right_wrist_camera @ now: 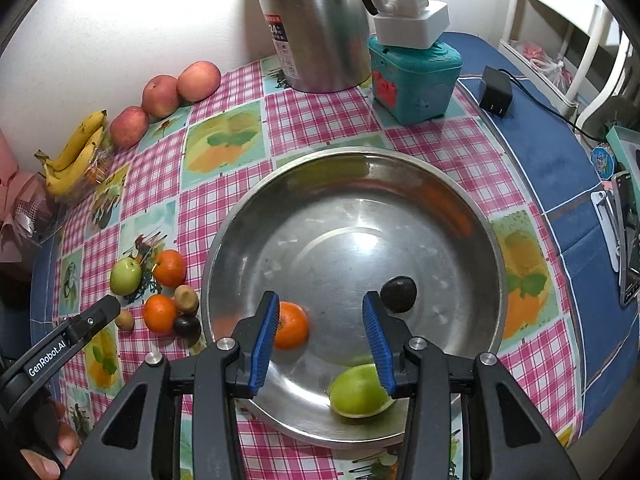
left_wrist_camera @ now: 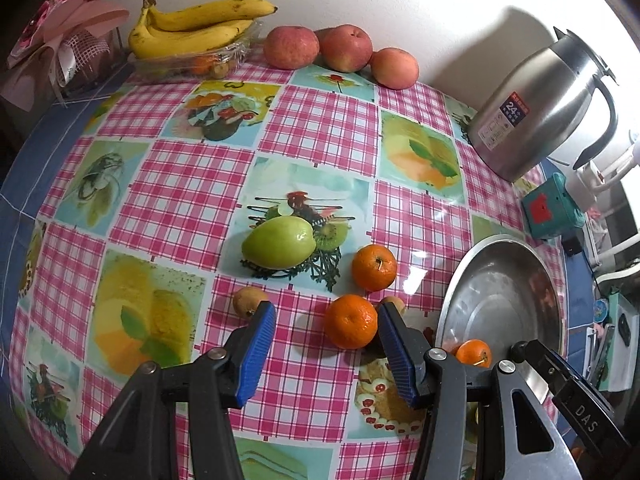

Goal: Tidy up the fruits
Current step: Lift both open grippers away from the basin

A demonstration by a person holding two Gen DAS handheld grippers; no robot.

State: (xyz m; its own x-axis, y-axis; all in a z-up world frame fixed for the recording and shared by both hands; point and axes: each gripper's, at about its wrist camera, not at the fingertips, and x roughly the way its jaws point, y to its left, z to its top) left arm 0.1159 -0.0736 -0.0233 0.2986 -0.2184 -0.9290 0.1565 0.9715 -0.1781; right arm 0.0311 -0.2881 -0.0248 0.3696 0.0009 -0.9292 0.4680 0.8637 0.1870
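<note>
A steel bowl (right_wrist_camera: pixel 460 264) holds an orange (right_wrist_camera: pixel 292 330), a dark plum (right_wrist_camera: pixel 399 289) and a green fruit (right_wrist_camera: pixel 358 394). My right gripper (right_wrist_camera: pixel 322 340) is open and empty above the bowl. My left gripper (left_wrist_camera: pixel 326 338) is open and low over the tablecloth, with an orange (left_wrist_camera: pixel 350 321) between its fingers, untouched. Beside it lie a second orange (left_wrist_camera: pixel 374 267), a green fruit (left_wrist_camera: pixel 279 247), two small brown fruits (left_wrist_camera: pixel 249 300) (left_wrist_camera: pixel 394 304) and a dark plum (right_wrist_camera: pixel 187 326). The bowl (left_wrist_camera: pixel 500 300) is to the left gripper's right.
Three apples (left_wrist_camera: pixel 340 48) and a banana bunch (left_wrist_camera: pixel 192 26) on a clear tray line the wall. A steel kettle (left_wrist_camera: pixel 548 100), a teal box (right_wrist_camera: pixel 414 80), a black adapter (right_wrist_camera: pixel 496 92) and a phone (right_wrist_camera: pixel 628 236) stand to the right.
</note>
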